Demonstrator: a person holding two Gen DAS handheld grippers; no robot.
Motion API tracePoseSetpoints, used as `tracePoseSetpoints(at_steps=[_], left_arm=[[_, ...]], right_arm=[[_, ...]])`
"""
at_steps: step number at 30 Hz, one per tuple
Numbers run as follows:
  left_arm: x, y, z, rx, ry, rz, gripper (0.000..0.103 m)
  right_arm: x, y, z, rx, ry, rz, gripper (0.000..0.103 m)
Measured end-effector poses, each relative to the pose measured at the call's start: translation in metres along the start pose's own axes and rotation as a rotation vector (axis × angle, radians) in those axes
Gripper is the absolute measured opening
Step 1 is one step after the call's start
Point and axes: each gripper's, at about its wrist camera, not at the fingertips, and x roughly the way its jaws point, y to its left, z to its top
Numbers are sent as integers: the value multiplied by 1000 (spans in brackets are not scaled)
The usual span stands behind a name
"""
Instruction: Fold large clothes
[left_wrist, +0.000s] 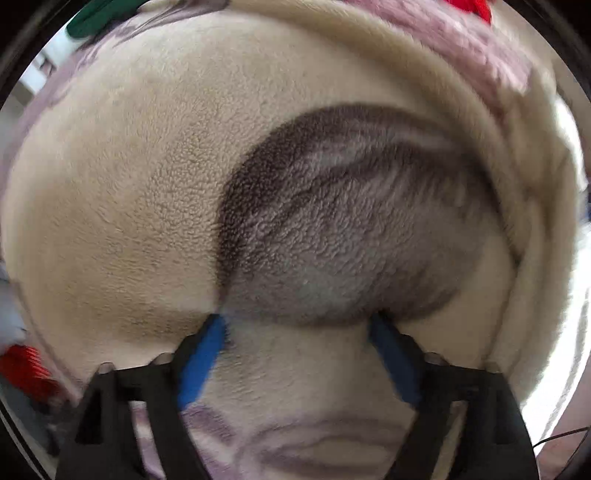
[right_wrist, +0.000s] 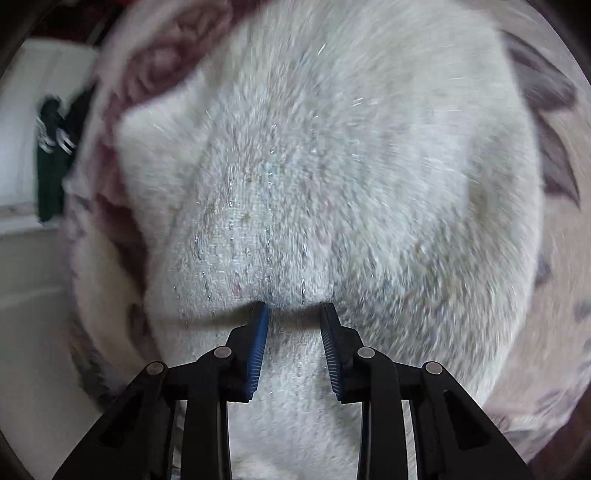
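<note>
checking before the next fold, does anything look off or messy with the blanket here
Nothing looks damaged or spilled. The fleece blanket is bunched rather than flat, which suits mid-fold. Both the left gripper and the right gripper have fleece between their fingers.

I see a thick fleece blanket (left_wrist: 129, 221) filling almost all of the left view: cream pile, a large grey-brown leaf-like patch at centre right, mauve print along the top and bottom edges. A rolled or folded cream edge curves along its upper right. In the right view the blanket (right_wrist: 351, 166) shows a paler, whitish fuzzy side with glinting fibres, and dark red and grey print at its left and right margins. Both views are blurred, so I cannot tell how it lies.
</note>
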Motion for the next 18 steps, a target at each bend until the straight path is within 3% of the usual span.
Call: tracePoseSetpoints(at_steps=[1, 5, 8, 11, 13, 17, 18], left_arm=[[3, 22, -3, -16, -8, -60, 103], [10, 24, 8, -17, 32, 10, 103], [4, 23, 15, -37, 65, -7, 103], [-11, 39, 22, -72, 61, -73, 103], [-21, 49, 26, -79, 46, -74, 103], [-55, 25, 42, -43, -22, -67, 103], [-65, 16, 54, -14, -46, -88, 103]], right_arm=[[15, -1, 10, 16, 37, -27, 30], [32, 7, 24, 37, 53, -101, 29], [14, 35, 31, 9, 84, -152, 29], [-36, 67, 26, -76, -17, -137, 29], [-46, 82, 26, -102, -39, -90, 21], [33, 94, 53, -49, 36, -116, 18], [35, 93, 58, -15, 26, -98, 18]])
